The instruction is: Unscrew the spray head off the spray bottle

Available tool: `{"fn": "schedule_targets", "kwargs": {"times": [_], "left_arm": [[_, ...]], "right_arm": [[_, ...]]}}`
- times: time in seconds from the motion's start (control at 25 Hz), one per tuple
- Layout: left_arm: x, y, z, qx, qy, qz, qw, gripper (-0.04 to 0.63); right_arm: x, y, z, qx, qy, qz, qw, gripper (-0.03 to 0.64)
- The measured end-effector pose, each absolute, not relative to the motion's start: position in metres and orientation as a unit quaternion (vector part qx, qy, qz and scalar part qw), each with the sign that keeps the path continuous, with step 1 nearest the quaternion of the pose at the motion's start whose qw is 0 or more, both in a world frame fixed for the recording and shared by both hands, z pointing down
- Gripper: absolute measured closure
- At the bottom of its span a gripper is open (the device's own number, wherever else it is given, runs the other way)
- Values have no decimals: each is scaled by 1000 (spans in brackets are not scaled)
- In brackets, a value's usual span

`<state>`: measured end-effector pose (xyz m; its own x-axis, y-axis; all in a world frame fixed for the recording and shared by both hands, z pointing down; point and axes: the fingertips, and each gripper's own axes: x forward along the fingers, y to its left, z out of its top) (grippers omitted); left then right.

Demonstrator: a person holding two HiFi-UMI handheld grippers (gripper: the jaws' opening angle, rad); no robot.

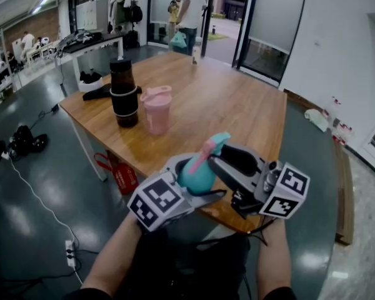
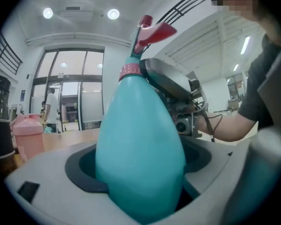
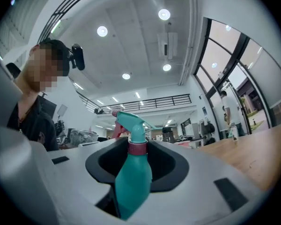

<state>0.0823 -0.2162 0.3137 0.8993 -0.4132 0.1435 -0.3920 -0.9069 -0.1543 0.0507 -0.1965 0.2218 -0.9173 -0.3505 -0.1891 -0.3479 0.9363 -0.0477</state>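
A teal spray bottle (image 1: pixel 197 175) with a pink collar (image 3: pixel 136 147) and a teal and pink spray head (image 1: pixel 215 144) is held in the air over the near edge of the wooden table (image 1: pixel 237 105). My left gripper (image 1: pixel 184 186) is shut on the bottle's wide body (image 2: pixel 140 149), which fills the gap between its jaws. My right gripper (image 1: pixel 220 162) comes in from the right. Its jaws are closed on the bottle's neck by the collar (image 2: pixel 129 71), and the spray head (image 3: pixel 131 121) sticks out beyond them. The bottle tilts up and away from me.
On the table stand a pink shaker cup (image 1: pixel 156 110) and a black tumbler (image 1: pixel 124 92). A red bag (image 1: pixel 115 170) lies under the table's near left corner. Cables and a power strip (image 1: pixel 70 252) lie on the floor at left. People (image 1: pixel 187 11) stand by the far door.
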Motion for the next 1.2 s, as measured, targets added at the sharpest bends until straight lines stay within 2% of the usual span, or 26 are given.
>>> {"fn": "schedule_targets", "kwargs": {"times": [0.24, 0.48, 0.68, 0.88, 1.12, 1.2], "left_arm": [[87, -189, 312, -988, 121, -76, 64, 152], [90, -177, 309, -993, 85, -54, 60, 152], [85, -202, 304, -984, 161, -45, 56, 152], [65, -241, 305, -954, 292, -48, 51, 152], [52, -260, 306, -922, 377, -67, 56, 152], [50, -262, 308, -918, 386, -71, 56, 152]], "right_arm": [[52, -176, 222, -77, 992, 10, 104, 482], [52, -167, 221, -48, 993, 16, 108, 480], [61, -181, 211, -119, 983, 12, 140, 459], [60, -194, 211, -206, 971, 15, 125, 459], [49, -174, 196, -216, 965, 12, 150, 459], [41, -168, 195, -216, 966, 28, 138, 459]]}}
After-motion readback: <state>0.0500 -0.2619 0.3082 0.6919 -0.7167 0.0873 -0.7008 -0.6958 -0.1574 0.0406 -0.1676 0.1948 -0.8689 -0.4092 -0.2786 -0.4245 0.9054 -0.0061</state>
